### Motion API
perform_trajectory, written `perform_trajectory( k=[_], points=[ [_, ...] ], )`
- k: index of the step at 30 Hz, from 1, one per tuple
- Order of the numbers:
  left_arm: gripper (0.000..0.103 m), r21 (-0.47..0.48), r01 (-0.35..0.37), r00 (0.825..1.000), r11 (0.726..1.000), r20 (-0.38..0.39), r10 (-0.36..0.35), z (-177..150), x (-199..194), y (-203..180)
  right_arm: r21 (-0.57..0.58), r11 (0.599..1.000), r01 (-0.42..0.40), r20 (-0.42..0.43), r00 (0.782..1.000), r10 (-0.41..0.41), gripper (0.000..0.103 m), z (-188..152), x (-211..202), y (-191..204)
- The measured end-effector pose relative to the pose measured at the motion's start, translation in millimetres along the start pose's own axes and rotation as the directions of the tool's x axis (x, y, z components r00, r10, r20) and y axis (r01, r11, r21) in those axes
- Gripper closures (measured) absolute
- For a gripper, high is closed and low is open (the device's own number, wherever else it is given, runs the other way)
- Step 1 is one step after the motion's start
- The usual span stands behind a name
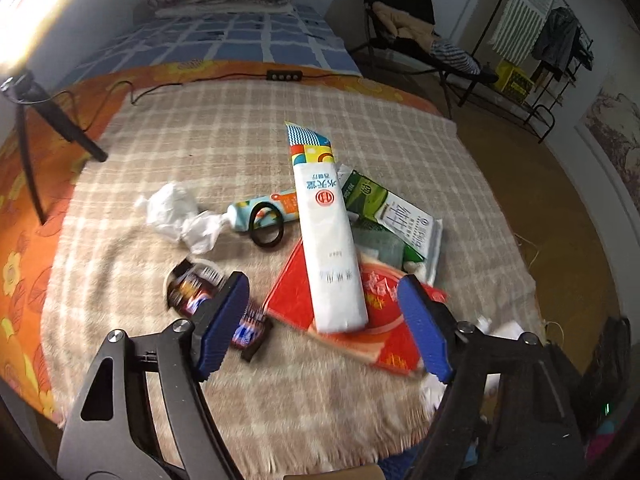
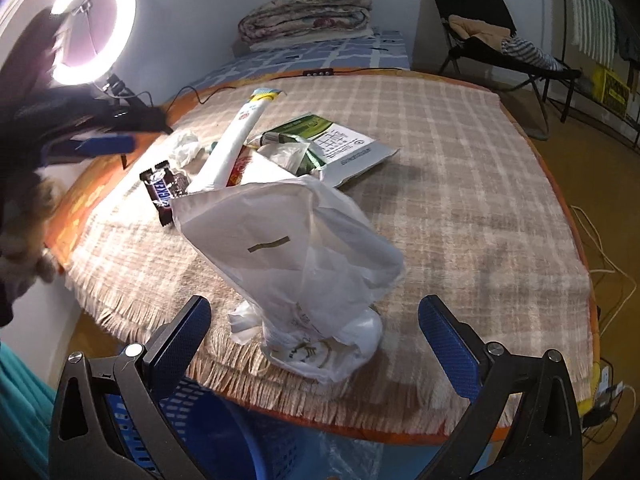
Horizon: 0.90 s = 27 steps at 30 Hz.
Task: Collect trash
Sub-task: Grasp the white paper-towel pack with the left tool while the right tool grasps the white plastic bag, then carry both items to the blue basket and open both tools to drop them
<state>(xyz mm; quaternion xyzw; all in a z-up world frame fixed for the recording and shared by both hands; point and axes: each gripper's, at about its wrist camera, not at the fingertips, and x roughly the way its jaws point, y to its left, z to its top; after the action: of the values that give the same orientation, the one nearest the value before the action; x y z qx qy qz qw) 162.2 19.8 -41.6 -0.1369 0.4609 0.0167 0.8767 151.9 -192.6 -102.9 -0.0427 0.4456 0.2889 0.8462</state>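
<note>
Left hand-held gripper (image 1: 324, 318): blue pads spread wide apart, nothing between them, hovering above the trash pile on the bench with the beige plaid fringed cloth (image 1: 168, 128)

Left wrist view, left to right:
- black tripod leg (image 1: 60, 124) at the bench's left edge
- crumpled white tissue wad (image 1: 176, 216)
- dark brown Snickers wrapper (image 1: 200, 292), blurred, partly hidden behind the left pad
- black ring (image 1: 267, 226) lying on a pale blue and orange tube (image 1: 260, 210)
- long white sachet with a colourful patterned top (image 1: 326, 232) lying across a flat red packet (image 1: 380, 320)
- green and white pouch (image 1: 396, 216) just right of the sachet, touching it

Right hand-held gripper (image 2: 314, 330): pads also well apart, holding nothing; a white translucent plastic bag (image 2: 288, 248) stands crumpled on the near bench edge between them, no contact visible

Right wrist view, left to right:
- lit ring light (image 2: 94, 28) far left
- Snickers wrapper beside the bag's left edge
- the sachet propped up at a tilt behind the bag
- green pouch to its right
- blue slotted plastic basket (image 2: 224, 436) below the bench edge
</note>
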Motion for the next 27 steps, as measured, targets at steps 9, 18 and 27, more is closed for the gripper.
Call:
perform_trajectory(
  k=[9,18,27],
  points=[
    [0.031,-0.036,-0.033,0.998,0.999,-0.057,0.031,25.3,54.1,1.1,0.02,1.0,0.012,-0.016,1.0,-0.012,0.0,4.4,12.1,-4.8],
    [0.069,-0.045,-0.06,0.996,0.997,-0.075,0.056,33.9,76.7,3.3,0.044,0.999,-0.032,-0.035,0.999,0.034,0.006,5.1,14.5,-7.8],
    [0.082,-0.042,-0.076,0.997,0.996,-0.026,0.075,36.7,66.4,7.0,0.094,0.991,-0.091,-0.049,0.994,0.096,0.039,5.0,15.5,-14.2]
  ],
)
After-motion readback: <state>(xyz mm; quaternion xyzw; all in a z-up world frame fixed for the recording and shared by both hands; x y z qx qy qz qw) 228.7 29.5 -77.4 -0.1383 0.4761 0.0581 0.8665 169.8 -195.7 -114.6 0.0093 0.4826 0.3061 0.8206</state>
